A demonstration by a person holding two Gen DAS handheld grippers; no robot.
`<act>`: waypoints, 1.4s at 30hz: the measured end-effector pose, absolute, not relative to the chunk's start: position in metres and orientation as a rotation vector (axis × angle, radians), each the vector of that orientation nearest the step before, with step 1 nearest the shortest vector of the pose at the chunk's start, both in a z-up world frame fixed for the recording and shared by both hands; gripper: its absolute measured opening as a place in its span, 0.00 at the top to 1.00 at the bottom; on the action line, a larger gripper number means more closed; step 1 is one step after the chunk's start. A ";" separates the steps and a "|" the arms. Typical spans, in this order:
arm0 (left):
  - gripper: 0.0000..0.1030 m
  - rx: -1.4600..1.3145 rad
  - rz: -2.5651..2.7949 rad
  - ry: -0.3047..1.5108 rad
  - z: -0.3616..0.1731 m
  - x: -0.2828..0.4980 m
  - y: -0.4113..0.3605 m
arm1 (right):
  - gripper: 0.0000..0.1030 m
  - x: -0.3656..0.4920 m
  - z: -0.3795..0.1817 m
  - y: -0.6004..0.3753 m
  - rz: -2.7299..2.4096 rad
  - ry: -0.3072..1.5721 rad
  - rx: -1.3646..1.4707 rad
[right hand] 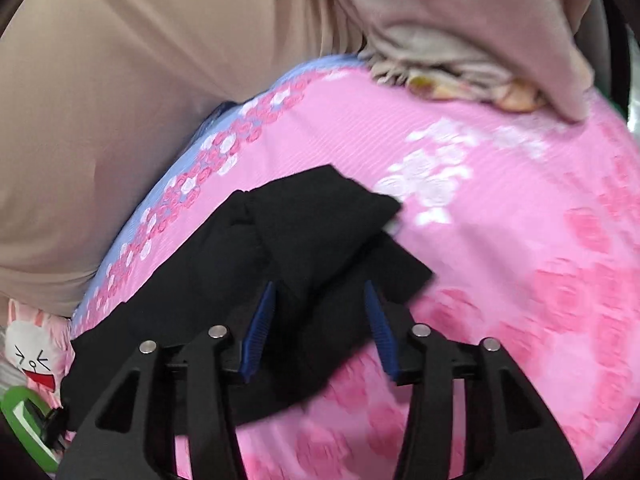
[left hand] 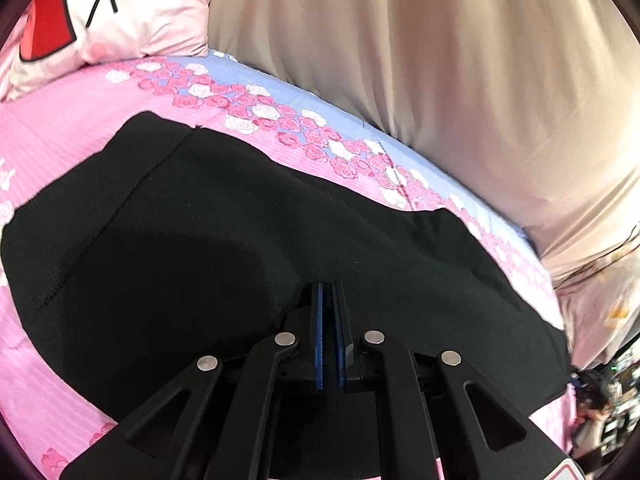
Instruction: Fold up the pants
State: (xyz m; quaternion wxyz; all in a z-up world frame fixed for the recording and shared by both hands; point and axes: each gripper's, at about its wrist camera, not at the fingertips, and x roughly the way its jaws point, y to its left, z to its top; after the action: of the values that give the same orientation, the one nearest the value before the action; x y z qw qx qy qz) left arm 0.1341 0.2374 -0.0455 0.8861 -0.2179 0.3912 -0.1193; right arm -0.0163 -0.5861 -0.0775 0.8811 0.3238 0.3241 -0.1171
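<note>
A: Looking close first, the left gripper [left hand: 329, 288] has its tongs pressed together, low in the frame. I think they pinch a bit of the black pants [left hand: 240, 240], but it is too dark to be sure.

B: And the right gripper [right hand: 320, 292]?

A: Its tongs are spread. A bunched leg end lies between them, not squeezed.

B: What could go wrong?

A: If that hand lifts now, the end could slip out and the fold would go crooked.

B: Which way do the pants lie?

A: They lie on the pink sheet [left hand: 72, 128], long way from lower right to upper left, toward the pillow [left hand: 132, 12].

Left gripper [left hand: 330, 292]: black linkage arms, silver round rivets, blue ribbed pads, red-white label at lower right corner. Right gripper [right hand: 320, 292]: same black arms, silver rivets, blue ribbed pads.
</note>
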 end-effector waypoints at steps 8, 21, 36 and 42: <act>0.93 -0.444 -0.238 0.826 -0.047 0.136 0.239 | 0.91 -0.062 -0.065 -0.584 -0.270 0.682 0.547; 0.93 -0.523 -0.259 0.785 -0.044 0.113 0.252 | 0.71 -0.062 -0.099 -0.615 -0.208 0.659 0.796; 0.58 -0.561 -0.182 0.607 -0.021 0.065 0.283 | 0.99 -0.049 -0.090 -0.613 -0.307 0.652 0.585; 0.43 -0.707 -0.082 0.643 -0.030 0.061 0.331 | 0.99 -0.053 -0.094 -0.611 -0.297 0.669 0.600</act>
State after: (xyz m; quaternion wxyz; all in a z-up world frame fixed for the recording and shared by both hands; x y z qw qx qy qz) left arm 0.0612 0.3306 -0.0297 0.8872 -0.3400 0.3093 -0.0394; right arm -0.0532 -0.6112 -0.0943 0.8902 0.2889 0.3221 -0.1429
